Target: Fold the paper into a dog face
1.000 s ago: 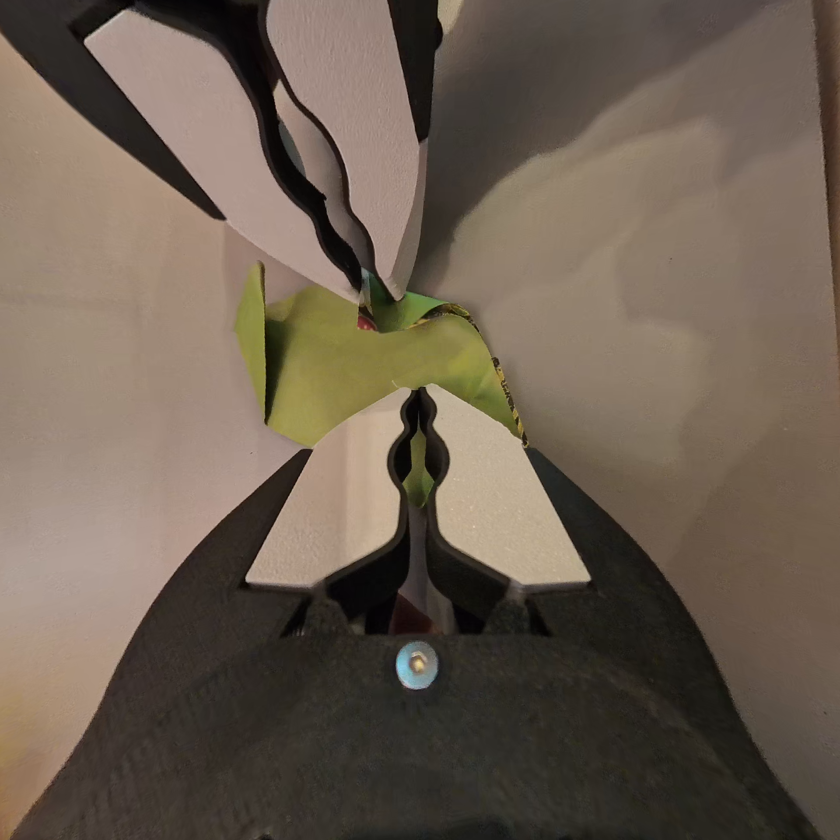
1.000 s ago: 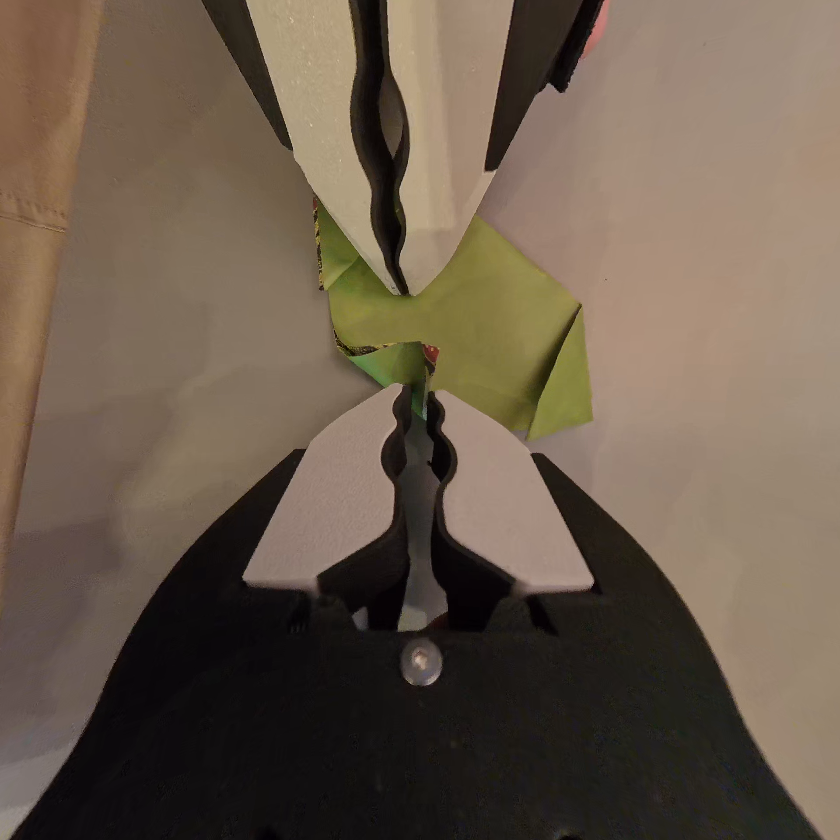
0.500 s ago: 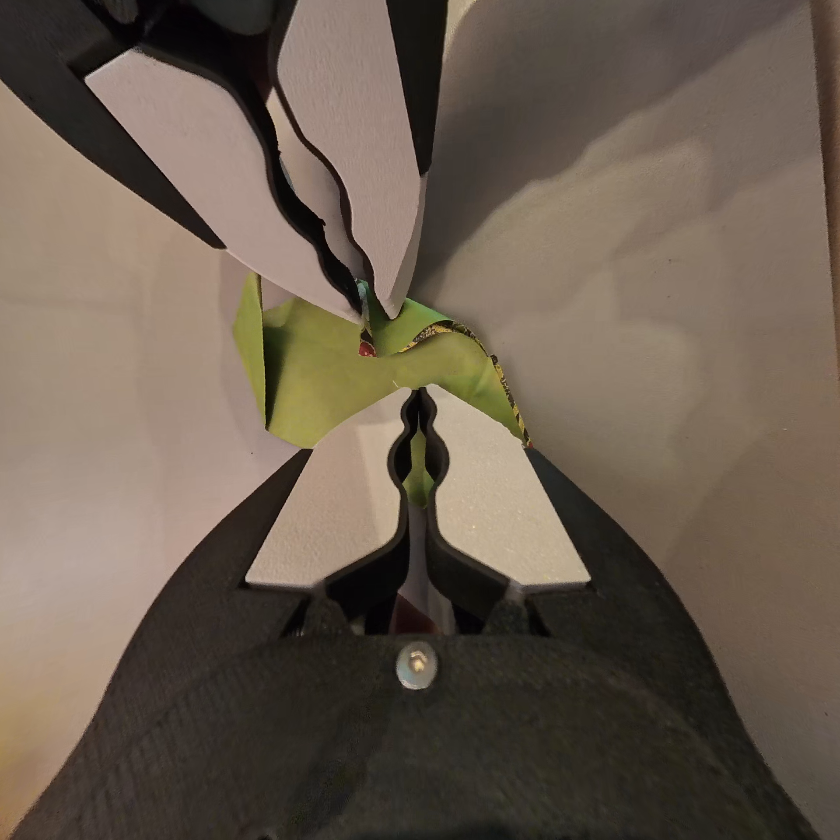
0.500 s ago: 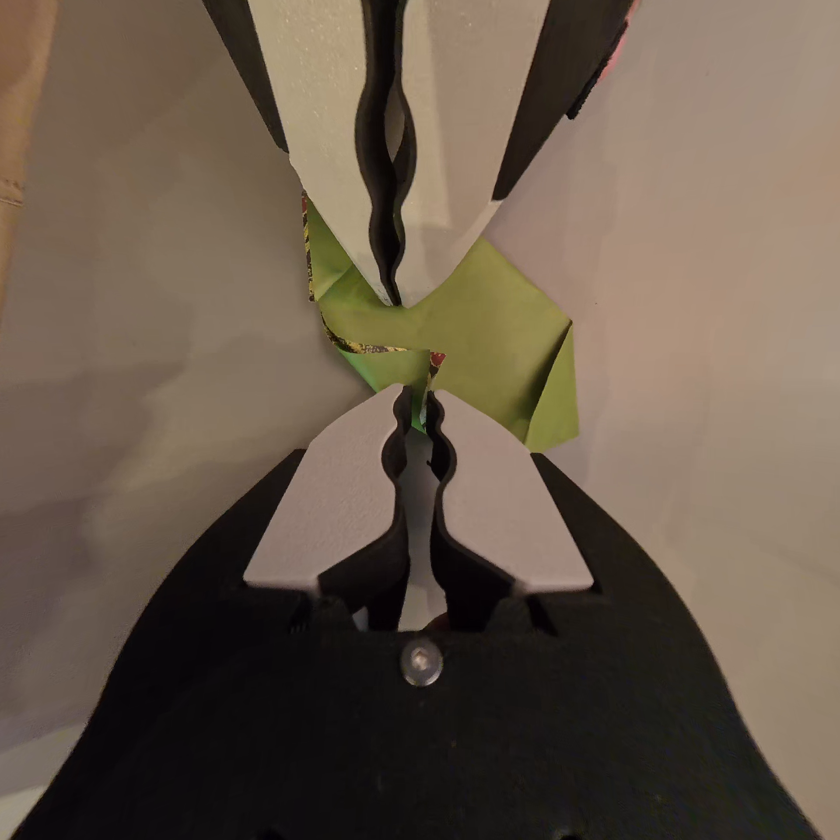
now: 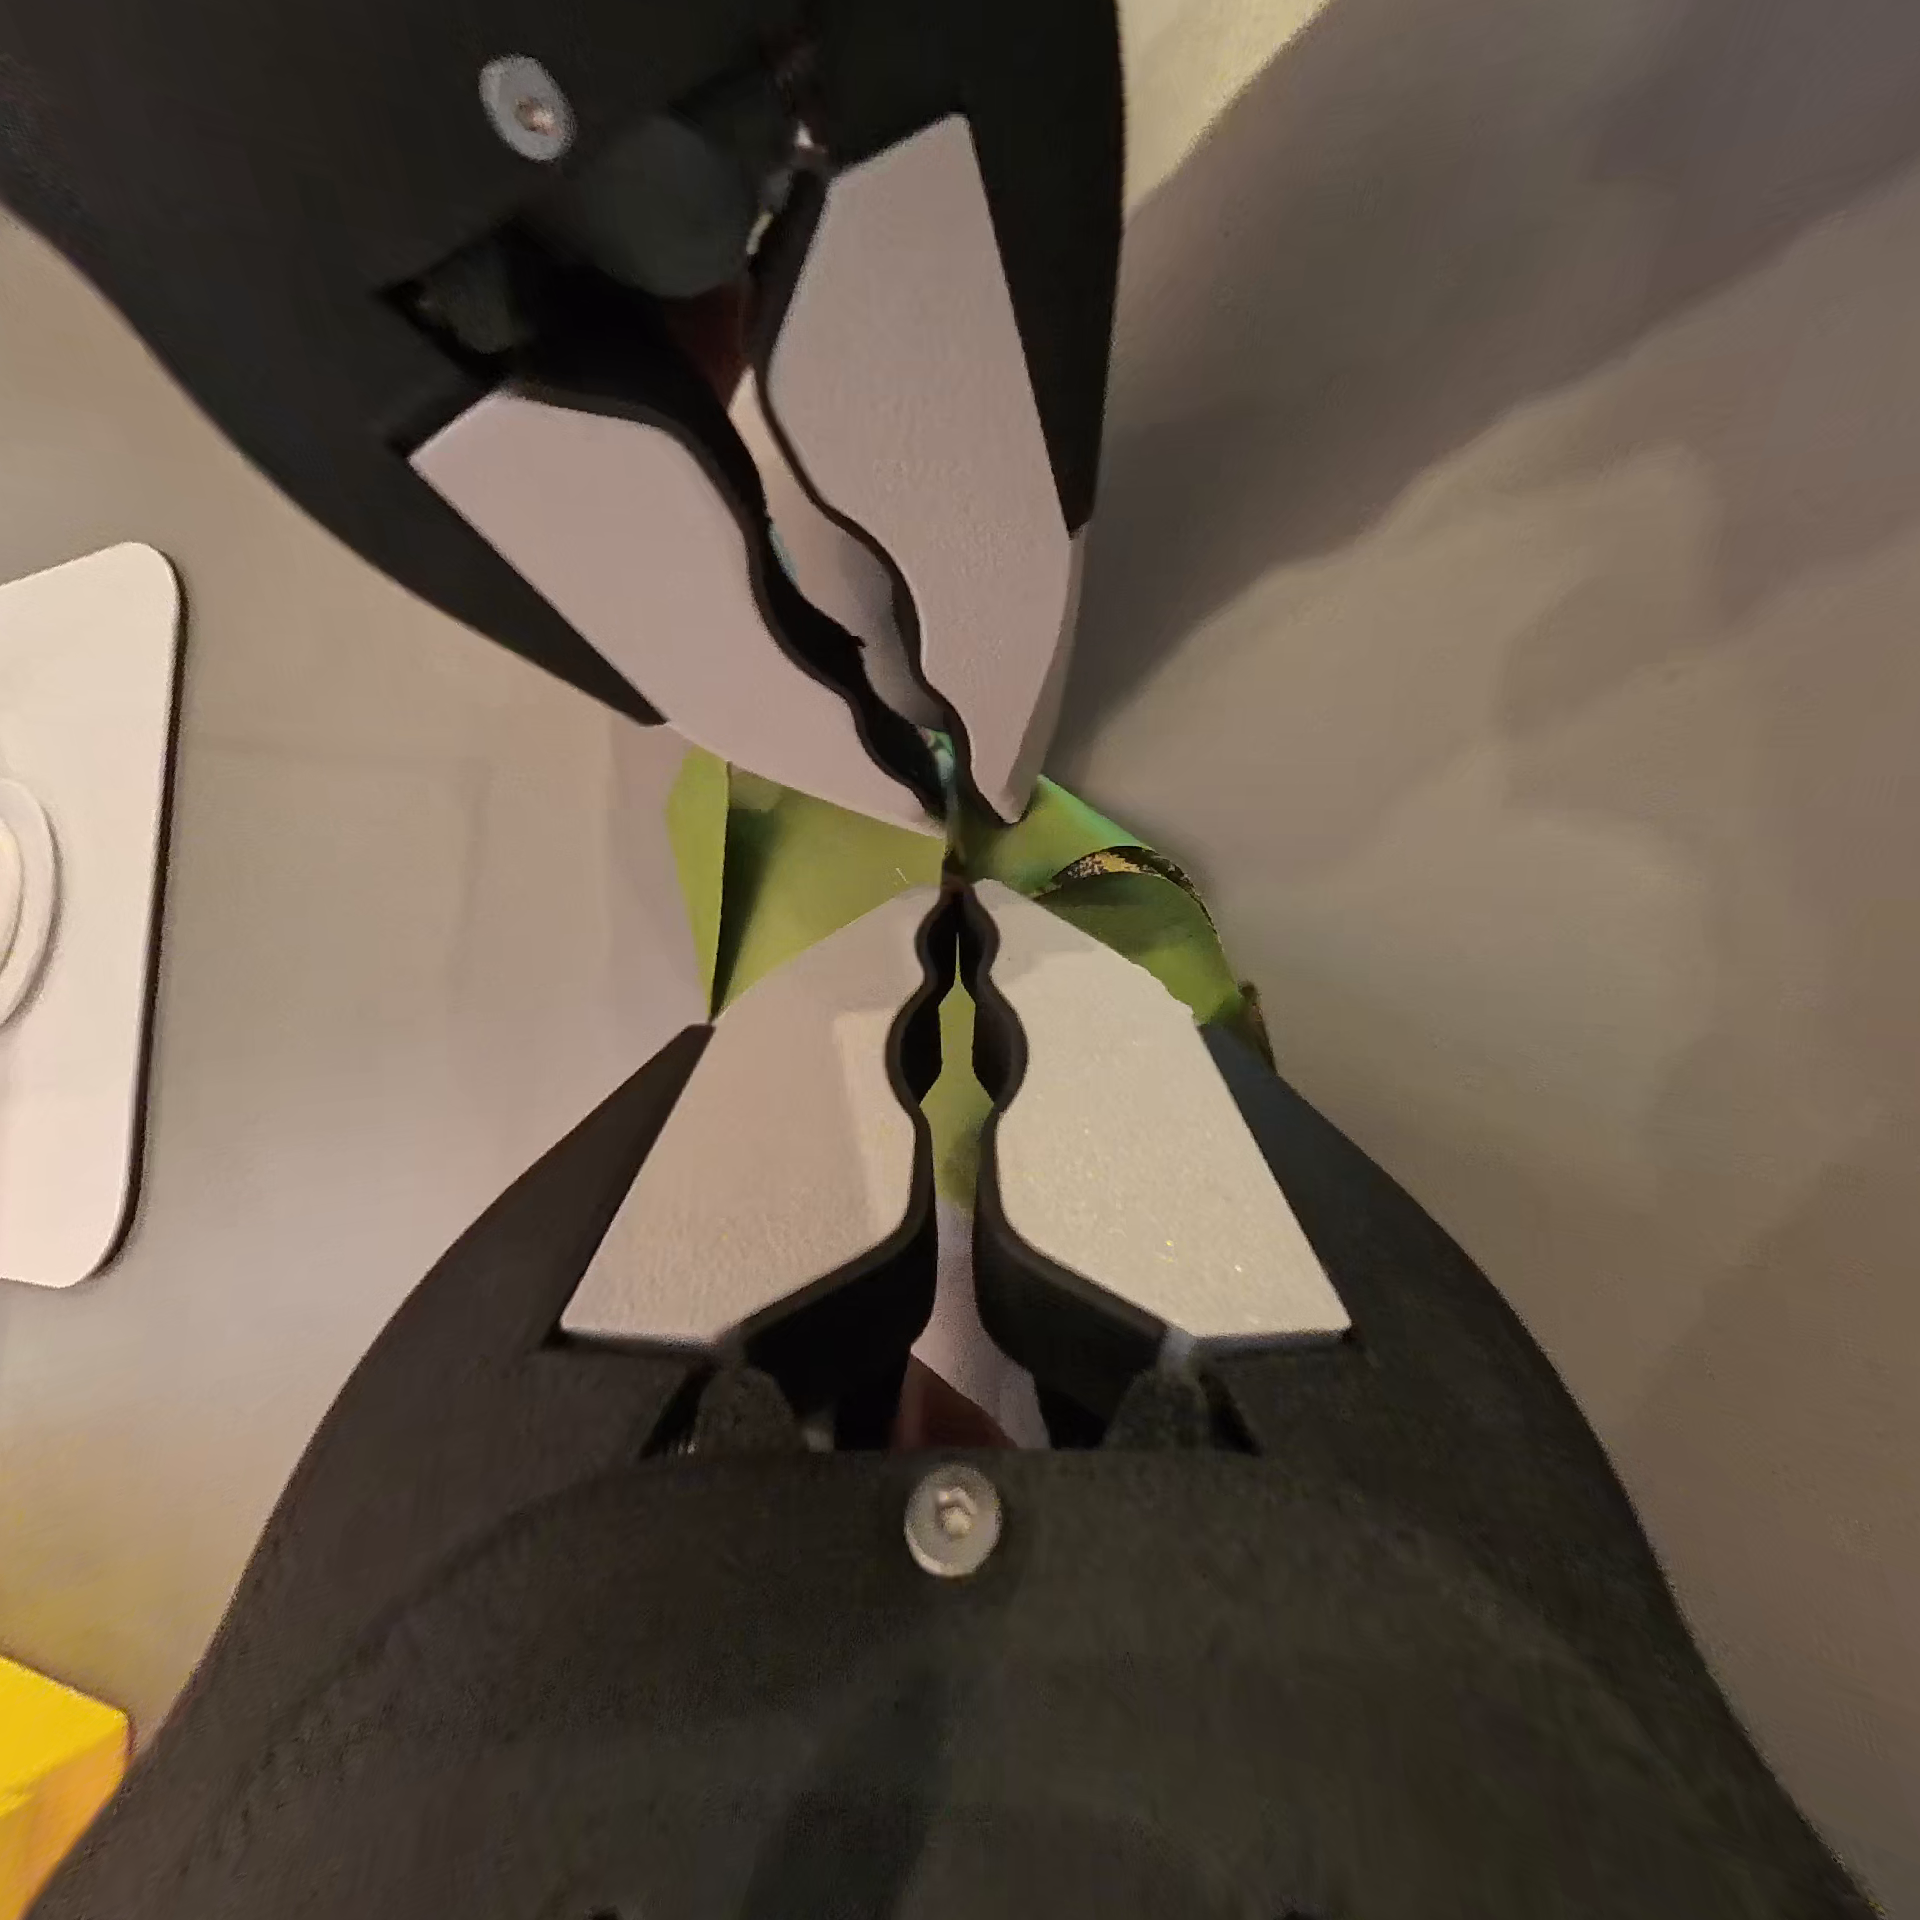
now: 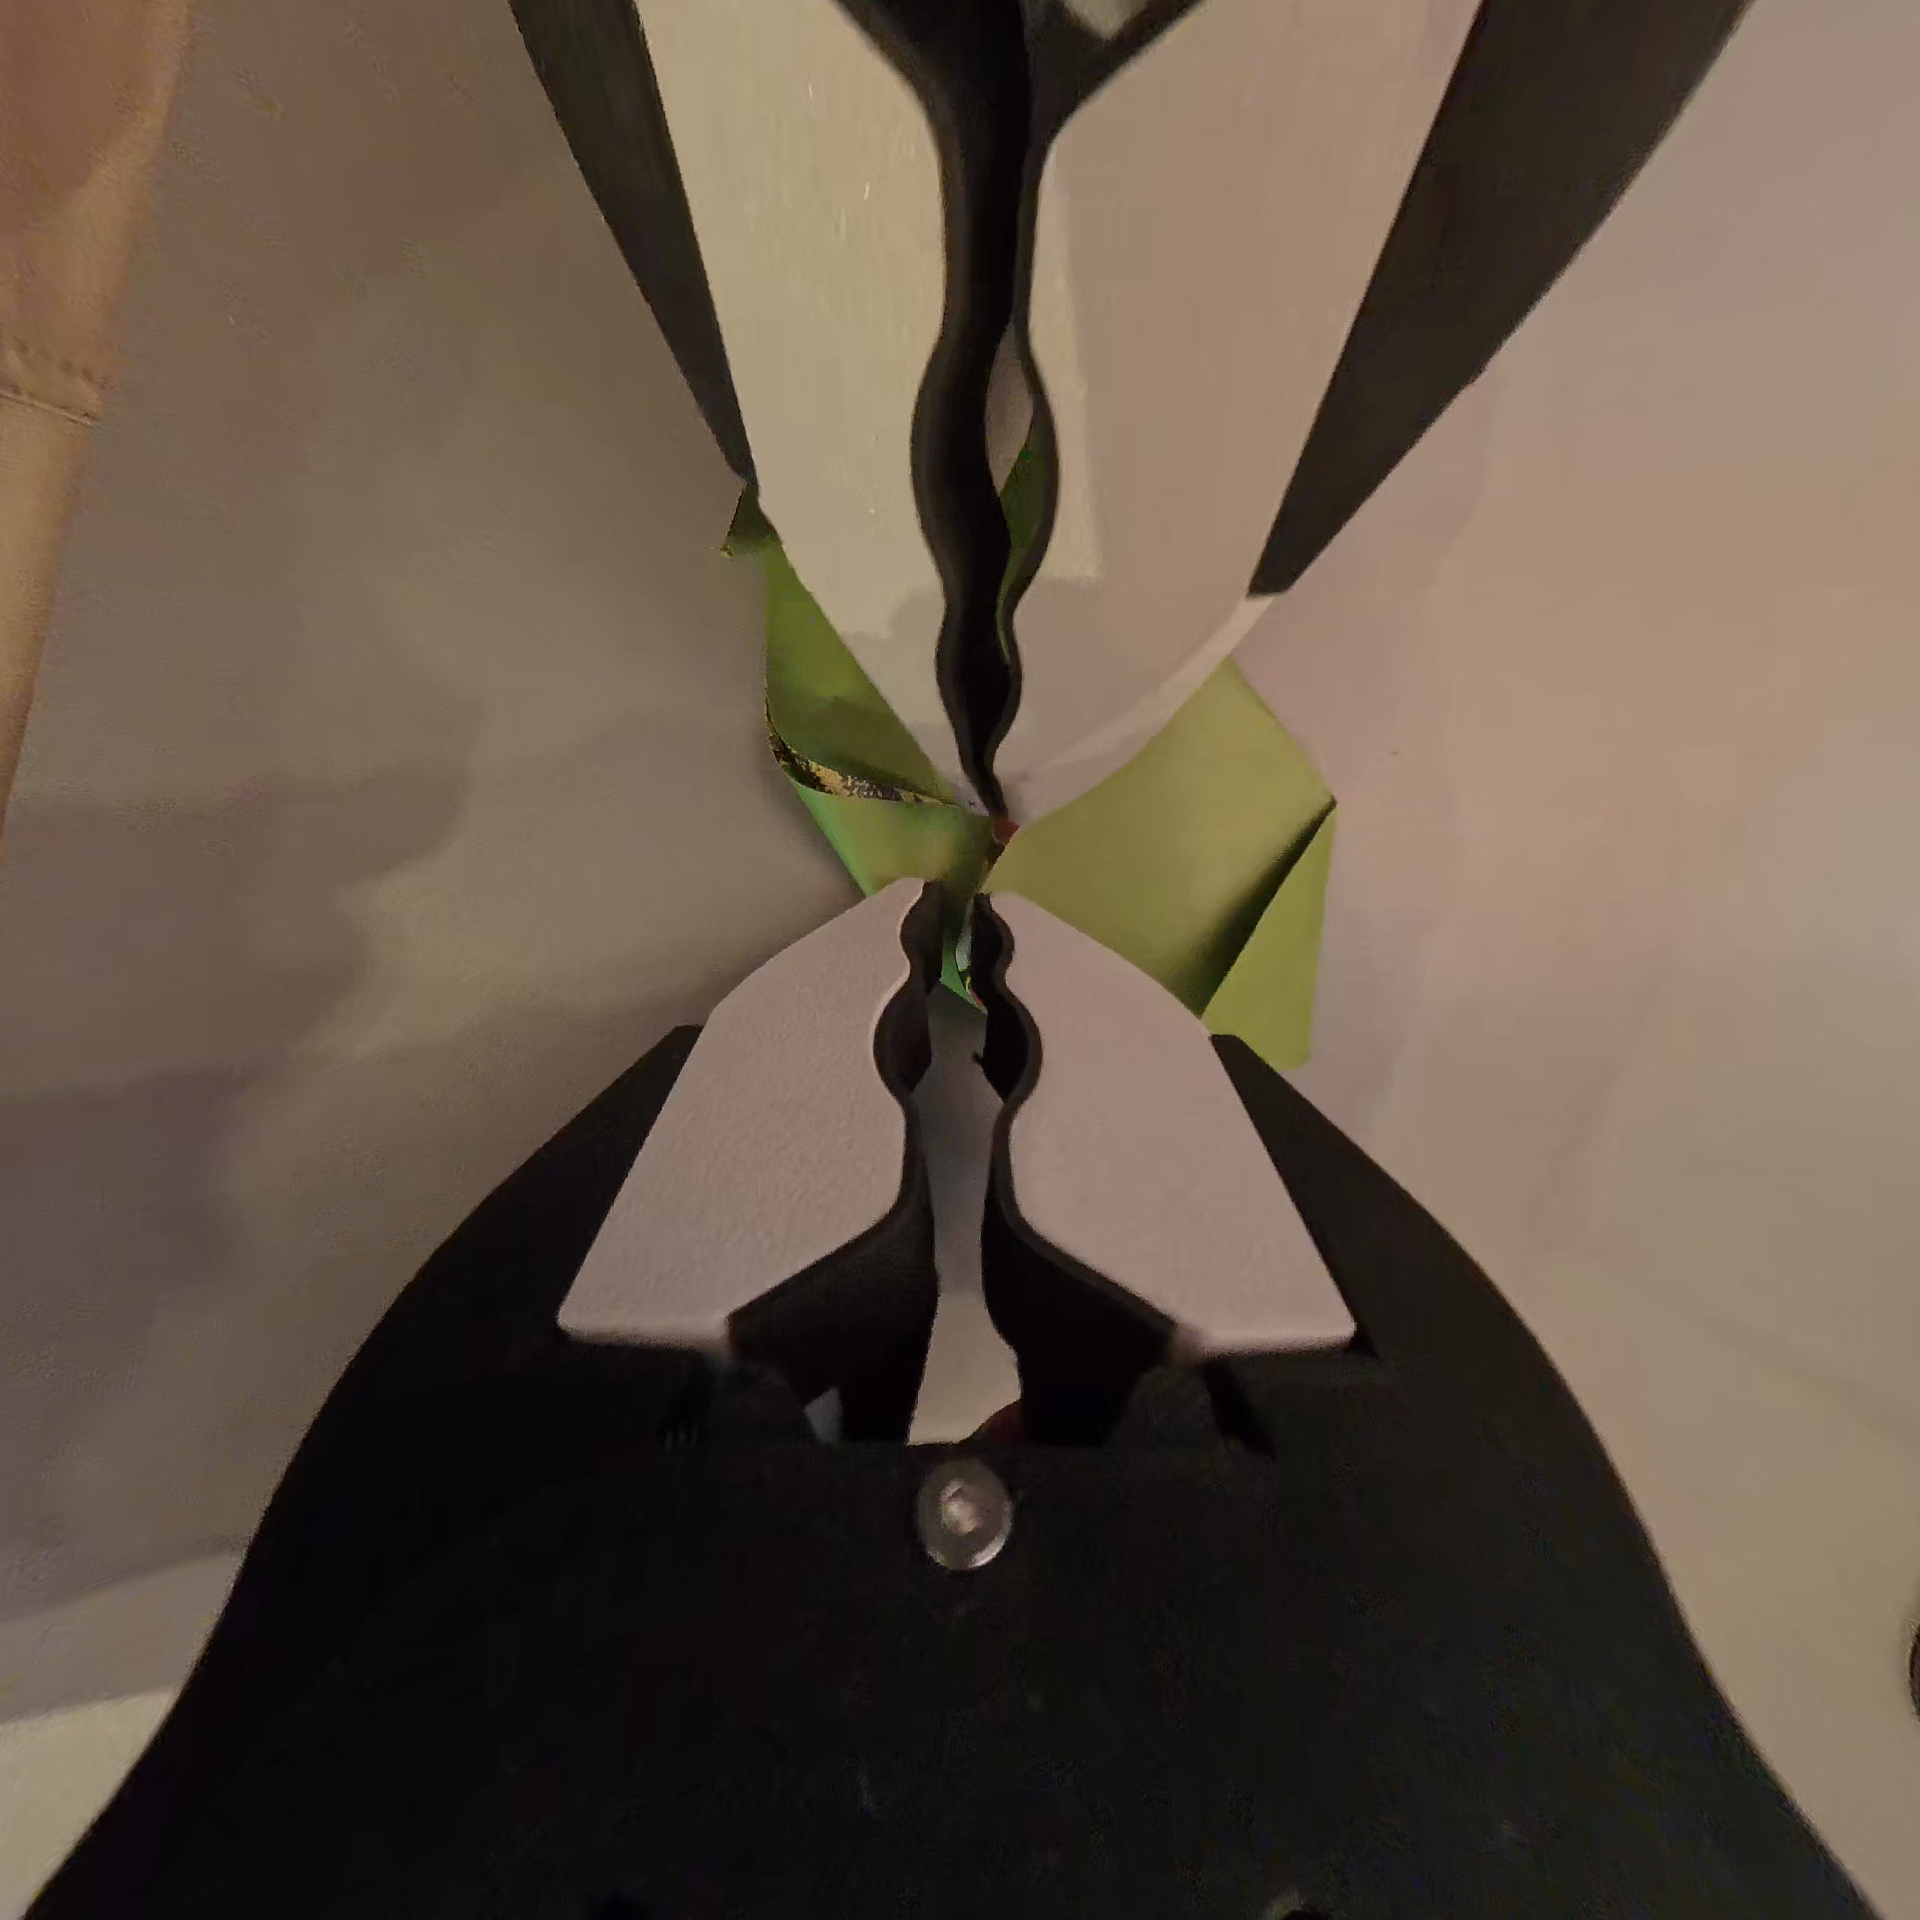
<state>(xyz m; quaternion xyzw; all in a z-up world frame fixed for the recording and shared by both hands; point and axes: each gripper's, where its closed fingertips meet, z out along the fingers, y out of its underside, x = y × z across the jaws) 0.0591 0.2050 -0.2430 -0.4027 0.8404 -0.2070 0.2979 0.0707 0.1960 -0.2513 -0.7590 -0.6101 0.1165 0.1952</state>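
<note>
The green paper (image 5: 805,873), partly folded with a patterned underside showing at one curled edge, is held above the grey tabletop between both grippers. My left gripper (image 5: 956,896) is shut on one edge of the paper; green shows between its fingers. The right gripper (image 5: 961,816) comes in from the top of this view, shut on the opposite edge, its tips almost touching mine. In the right wrist view my right gripper (image 6: 961,902) is shut on the paper (image 6: 1164,883), and the left gripper (image 6: 992,805) pinches it from above.
A white rounded-corner card or pad (image 5: 78,914) lies at the left of the left wrist view. A yellow object (image 5: 52,1787) sits at the lower left corner. Tan fabric (image 6: 73,208) shows at the left edge of the right wrist view. My left and right fingertips are right by each other.
The two grippers have moved closer together, tips now almost touching, and the paper between them has bunched and curled. The view has shifted, bringing the white pad and yellow object into sight.
</note>
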